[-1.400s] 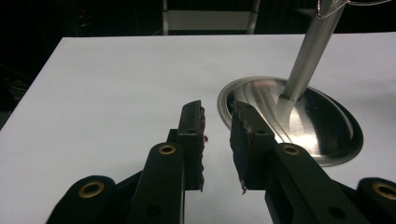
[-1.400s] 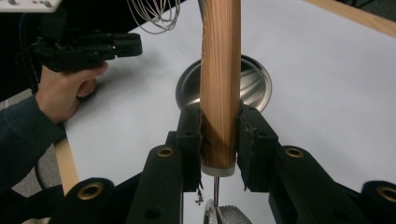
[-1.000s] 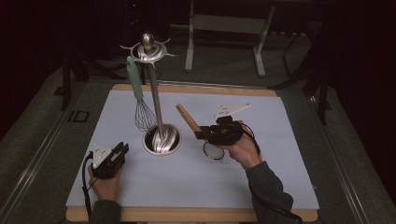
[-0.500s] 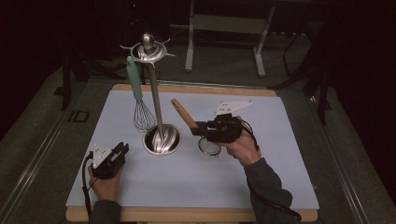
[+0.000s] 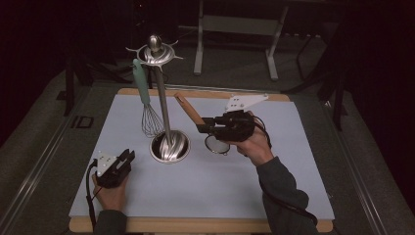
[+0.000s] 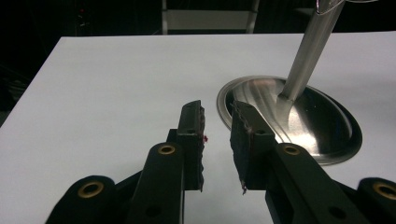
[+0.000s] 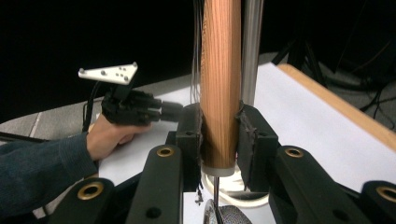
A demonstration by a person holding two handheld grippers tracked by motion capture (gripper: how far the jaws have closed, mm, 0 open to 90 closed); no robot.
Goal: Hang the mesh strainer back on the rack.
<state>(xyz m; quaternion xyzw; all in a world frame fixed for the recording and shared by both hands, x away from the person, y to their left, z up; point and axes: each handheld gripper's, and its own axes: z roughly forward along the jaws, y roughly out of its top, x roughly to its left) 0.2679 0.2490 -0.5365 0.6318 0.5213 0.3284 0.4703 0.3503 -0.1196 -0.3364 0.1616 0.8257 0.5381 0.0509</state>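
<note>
Small round mesh strainer (image 5: pixel 217 145) with smooth light-brown wooden handle, lifted above white mat (image 5: pixel 293 171) beside steel utensil stand (image 5: pixel 169 147). Right gripper (image 5: pixel 201 128) pinching handle; left gripper (image 5: pixel 128 155) parted, empty, resting on mat.

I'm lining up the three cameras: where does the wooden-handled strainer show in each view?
High view: wooden-handled strainer right of centre, handle slanting up-left from the right gripper, mesh below.
Right gripper view: handle upright at centre, clamped between the fingers.
Left gripper view: not visible.
Shared landmark: the steel stand, with its pole behind the handle.
</note>
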